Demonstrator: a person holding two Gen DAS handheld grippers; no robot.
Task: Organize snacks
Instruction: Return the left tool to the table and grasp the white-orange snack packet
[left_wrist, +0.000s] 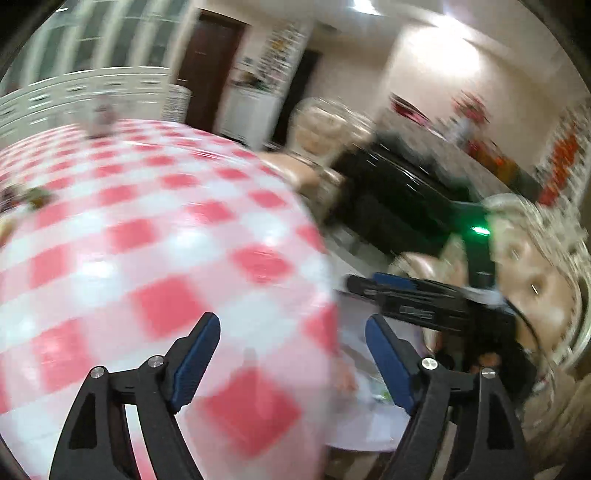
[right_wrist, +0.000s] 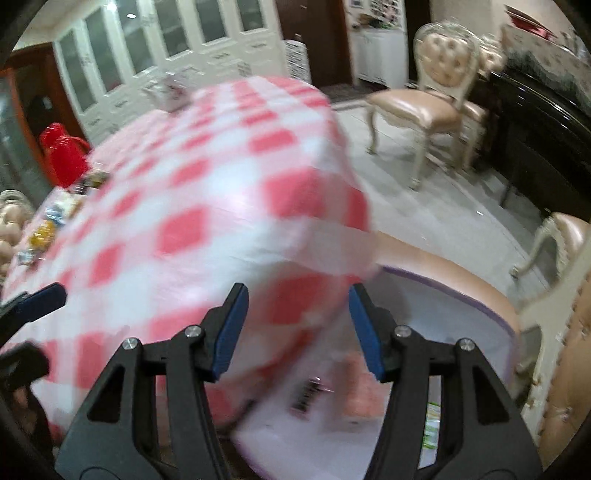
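A table with a red-and-white checked cloth (left_wrist: 147, 229) fills both blurred views. Small snack packets (right_wrist: 44, 225) lie scattered at its far left edge. Beside the table's near corner stands a white bin with a purple rim (right_wrist: 484, 310). It holds a pink packet (right_wrist: 358, 391) and a wrapper with a barcode (right_wrist: 306, 398). My right gripper (right_wrist: 297, 290) hangs open over the table's corner and the bin, with nothing between its pads. My left gripper (left_wrist: 291, 319) is wide open and empty above the cloth's edge. To its right, the right gripper (left_wrist: 364, 282) shows from the side.
A small box (right_wrist: 170, 92) stands at the table's far end, a red jug (right_wrist: 62, 155) on the left. Cream upholstered chairs (right_wrist: 424, 103) and a dark cabinet (right_wrist: 546, 147) stand across the tiled floor. White cupboards (right_wrist: 155, 48) line the back wall.
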